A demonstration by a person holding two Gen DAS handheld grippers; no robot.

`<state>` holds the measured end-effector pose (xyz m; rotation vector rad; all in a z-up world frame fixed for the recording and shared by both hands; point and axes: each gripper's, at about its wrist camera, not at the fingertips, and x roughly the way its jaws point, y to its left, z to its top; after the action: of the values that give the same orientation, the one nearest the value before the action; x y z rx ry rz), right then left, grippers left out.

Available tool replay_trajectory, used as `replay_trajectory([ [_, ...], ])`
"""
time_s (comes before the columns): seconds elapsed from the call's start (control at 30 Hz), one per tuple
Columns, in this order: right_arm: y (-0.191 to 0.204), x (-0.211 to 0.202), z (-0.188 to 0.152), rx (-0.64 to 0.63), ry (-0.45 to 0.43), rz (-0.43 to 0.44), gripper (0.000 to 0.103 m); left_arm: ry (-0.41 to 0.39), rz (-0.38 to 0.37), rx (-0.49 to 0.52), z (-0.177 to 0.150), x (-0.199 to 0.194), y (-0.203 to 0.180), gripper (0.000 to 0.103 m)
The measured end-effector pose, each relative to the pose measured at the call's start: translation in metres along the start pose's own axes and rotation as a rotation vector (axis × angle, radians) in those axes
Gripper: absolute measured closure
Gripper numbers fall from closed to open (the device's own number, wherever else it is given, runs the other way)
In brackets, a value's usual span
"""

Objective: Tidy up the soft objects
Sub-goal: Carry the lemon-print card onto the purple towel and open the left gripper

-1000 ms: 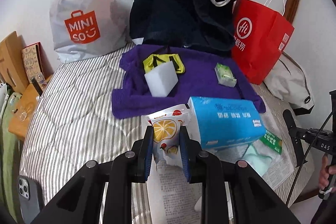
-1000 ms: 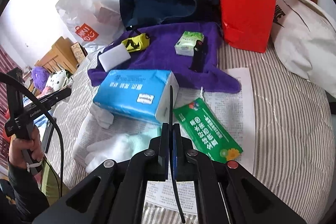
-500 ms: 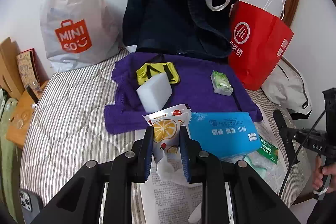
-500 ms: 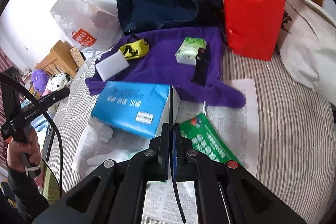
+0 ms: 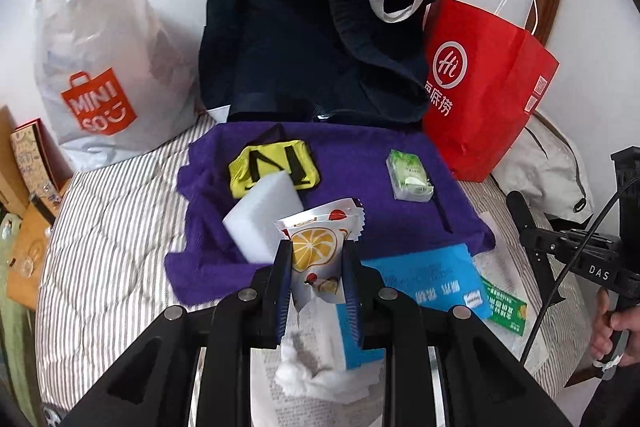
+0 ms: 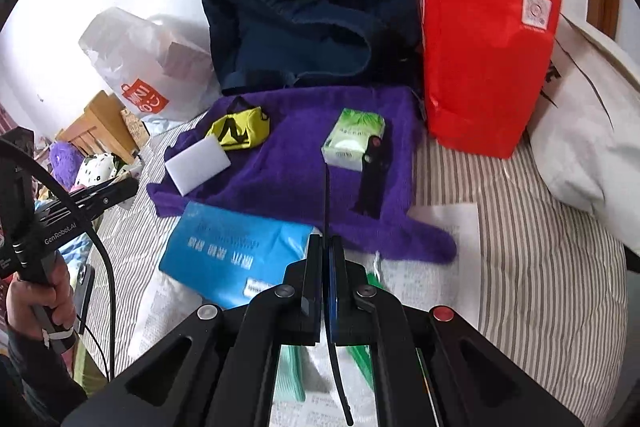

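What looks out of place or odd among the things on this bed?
A thin black strip is clamped in the shut right gripper, poking out front and back. The left gripper holds a lemon-print snack packet. A crumpled white tissue lies on the newspaper.

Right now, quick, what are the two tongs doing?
Left tongs: closed on a snack packet with an orange slice picture.
Right tongs: closed on a thin black strip.
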<state>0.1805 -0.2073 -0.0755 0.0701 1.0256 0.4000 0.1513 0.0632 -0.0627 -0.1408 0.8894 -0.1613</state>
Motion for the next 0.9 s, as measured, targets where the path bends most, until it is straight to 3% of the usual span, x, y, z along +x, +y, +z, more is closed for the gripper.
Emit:
replay_trajectory([
  [0.47, -0.006, 0.024, 0.032, -0.002, 0.000, 0.006, 0.100, 0.011, -0.011, 0.013, 0.035, 0.034, -0.007, 0.080],
  [0.9, -0.004, 0.069, 0.069, -0.013, 0.019, 0.080, 0.100, 0.042, -0.018, 0.042, 0.055, 0.065, -0.007, 0.080],
])
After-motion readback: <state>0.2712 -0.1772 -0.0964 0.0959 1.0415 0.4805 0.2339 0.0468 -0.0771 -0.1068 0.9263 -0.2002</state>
